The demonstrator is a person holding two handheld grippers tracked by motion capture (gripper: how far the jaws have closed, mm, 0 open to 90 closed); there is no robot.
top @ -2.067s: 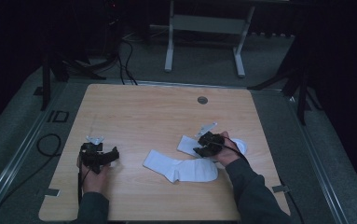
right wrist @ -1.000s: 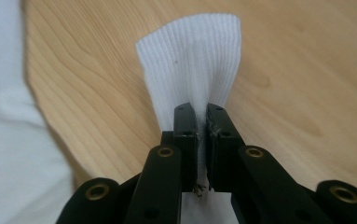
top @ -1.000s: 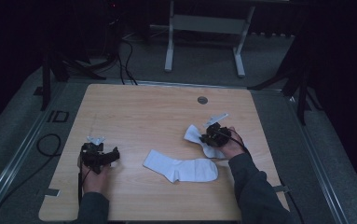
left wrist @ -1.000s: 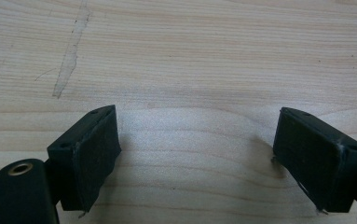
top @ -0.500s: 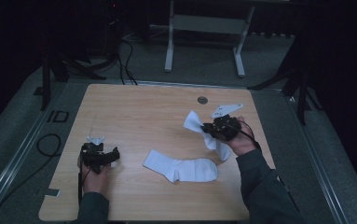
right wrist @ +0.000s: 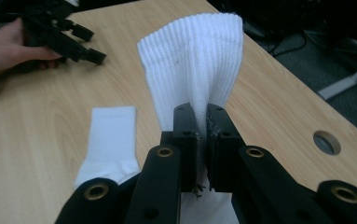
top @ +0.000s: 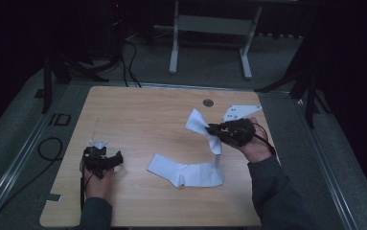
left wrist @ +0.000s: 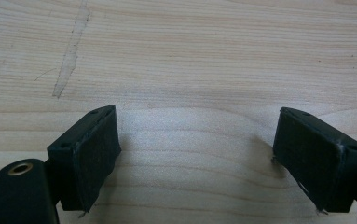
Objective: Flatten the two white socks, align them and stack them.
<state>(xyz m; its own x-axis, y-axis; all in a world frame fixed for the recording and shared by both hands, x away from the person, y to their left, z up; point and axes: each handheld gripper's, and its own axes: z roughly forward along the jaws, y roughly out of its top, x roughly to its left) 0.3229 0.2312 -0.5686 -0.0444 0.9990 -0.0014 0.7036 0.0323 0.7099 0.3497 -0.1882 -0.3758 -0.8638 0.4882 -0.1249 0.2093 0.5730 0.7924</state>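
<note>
From the high view, my right claw (top: pixel 211 128) is raised over the right half of the wooden worktop (top: pixel 138 115), clamped on a white sock (top: pixel 205 132) that hangs from it; the cuff sticks up to the left and the rest trails down to the second white sock (top: pixel 183 173), which lies flat on the worktop near the front edge. My left claw (top: pixel 116 159) sits low over the worktop's left front area, well apart from both socks. A round hole (top: pixel 208 102) shows in the worktop near the far edge.

In the left gripper view, my left claw (left wrist: pixel 197 154) has its jaws spread wide with bare wood grain between them.

In the right gripper view, my right claw (right wrist: pixel 202 140) is pressed together on the ribbed sock (right wrist: pixel 197 65), whose cuff stands up above the jaws. The flat sock (right wrist: pixel 111 140) lies to the left below, and my other hand (right wrist: pixel 8 44) with its claw rests farther off.
</note>
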